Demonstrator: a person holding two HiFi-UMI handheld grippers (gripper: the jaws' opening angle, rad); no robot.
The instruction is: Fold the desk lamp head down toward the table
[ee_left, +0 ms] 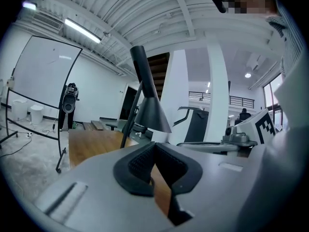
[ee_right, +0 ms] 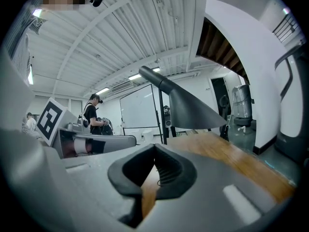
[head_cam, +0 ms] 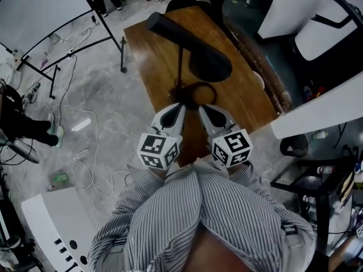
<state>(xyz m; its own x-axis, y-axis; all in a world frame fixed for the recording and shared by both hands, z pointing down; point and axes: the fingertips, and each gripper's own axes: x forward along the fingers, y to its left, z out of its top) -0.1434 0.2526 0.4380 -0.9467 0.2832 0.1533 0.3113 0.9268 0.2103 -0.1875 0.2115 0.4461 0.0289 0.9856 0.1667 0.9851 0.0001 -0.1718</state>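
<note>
Two empty claws, the left gripper (head_cam: 180, 109) and the right gripper (head_cam: 204, 110), sit clenched at the near edge of the table (head_cam: 148, 55), just short of the desk lamp (head_cam: 180, 67), whose head (head_cam: 209, 61) hangs mouth-down above the wood; any further lowering wants a slow, steadied press.

A bare industrial lab or studio: whiteboard (ee_left: 46, 87), strip-lit ribbed ceiling (ee_left: 145, 13), cables (head_cam: 85, 154) across concrete floor (head_cam: 113, 112).

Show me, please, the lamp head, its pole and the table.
lamp head (head_cam: 198, 52): head view, middle of dark shade.
lamp pole (head_cam: 180, 67): head view, halfway along.
table (head_cam: 150, 61): head view, bare wood left of pole.
</note>
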